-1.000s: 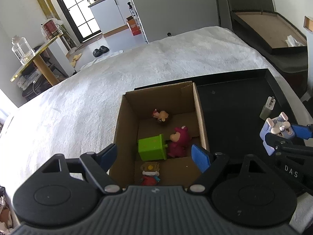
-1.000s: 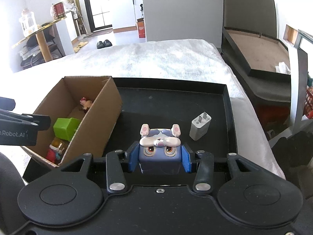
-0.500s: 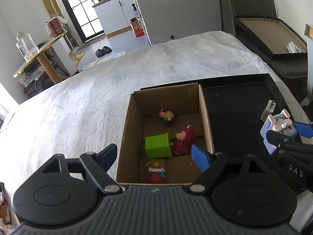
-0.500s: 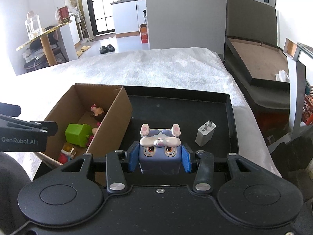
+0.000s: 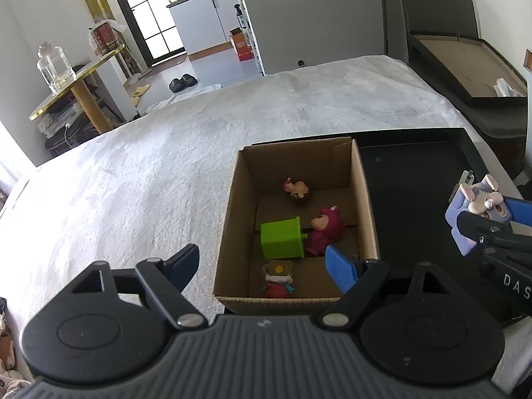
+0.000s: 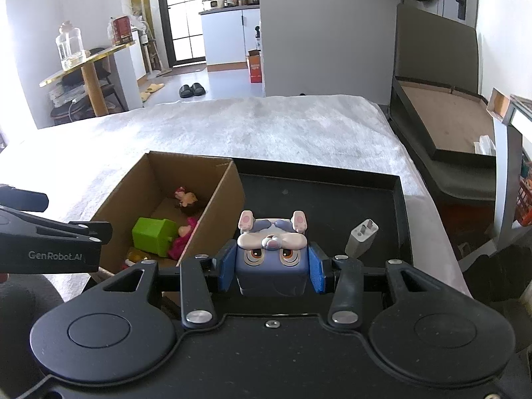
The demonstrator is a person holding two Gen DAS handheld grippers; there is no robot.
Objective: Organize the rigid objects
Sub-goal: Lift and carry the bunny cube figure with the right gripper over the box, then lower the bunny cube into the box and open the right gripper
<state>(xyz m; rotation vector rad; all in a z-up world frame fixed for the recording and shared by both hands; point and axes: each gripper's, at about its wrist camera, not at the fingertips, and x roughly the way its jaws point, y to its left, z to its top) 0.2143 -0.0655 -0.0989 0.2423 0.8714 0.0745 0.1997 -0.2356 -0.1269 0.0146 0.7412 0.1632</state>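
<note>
My right gripper is shut on a blue cube-shaped rabbit toy, held above the black tray; the same rabbit toy shows at the right edge of the left wrist view. A white charger plug lies on the tray just right of it. An open cardboard box stands on the tray's left part and holds a green cube, a magenta bear figure, a small doll and a red figure. My left gripper hangs open over the box's near left corner, holding nothing.
The tray rests on a white fluffy cover that spreads far to the left and back. A dark sofa frame stands to the right. Beyond the cover are a side table with a glass jar and slippers.
Both grippers have drawn back and risen a little, so the box and tray look smaller and farther. The rabbit toy stays clamped in the right gripper; the left stays open.
</note>
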